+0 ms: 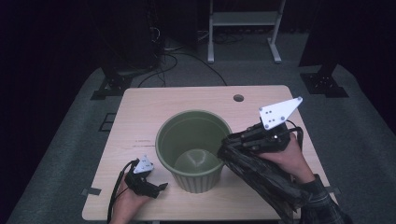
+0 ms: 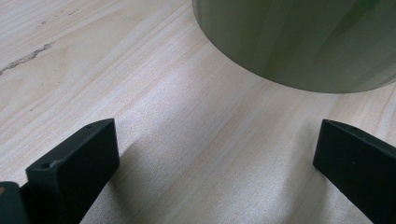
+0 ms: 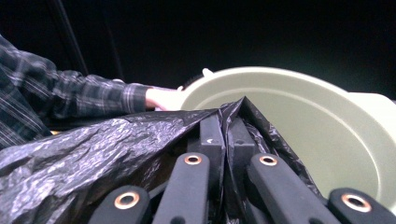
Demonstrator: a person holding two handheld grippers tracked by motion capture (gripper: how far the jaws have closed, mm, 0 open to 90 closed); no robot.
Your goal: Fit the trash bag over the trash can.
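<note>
A large green bin [image 1: 194,140] stands upright and empty in the middle of the wooden table [image 1: 140,112]. My right gripper [image 1: 229,140] hovers at the bin's right rim, shut on a crumpled black plastic bag [image 1: 261,179] that trails down toward the person's right sleeve. In the right gripper view the jaws [image 3: 226,122] pinch a fold of the bag [image 3: 93,158], with the bin's rim and inside [image 3: 303,116] just beyond. My left gripper [image 1: 158,185] rests low on the table by the bin's front left. Its jaws [image 2: 217,135] stand wide open with nothing between them, facing the bin's wall [image 2: 299,42].
A round cable hole [image 1: 238,98] sits near the table's far edge. Bare tabletop lies left of and behind the bin. A white shelf frame [image 1: 245,28] and dark stands are on the floor beyond. The person's left hand [image 3: 161,98] shows past the bag.
</note>
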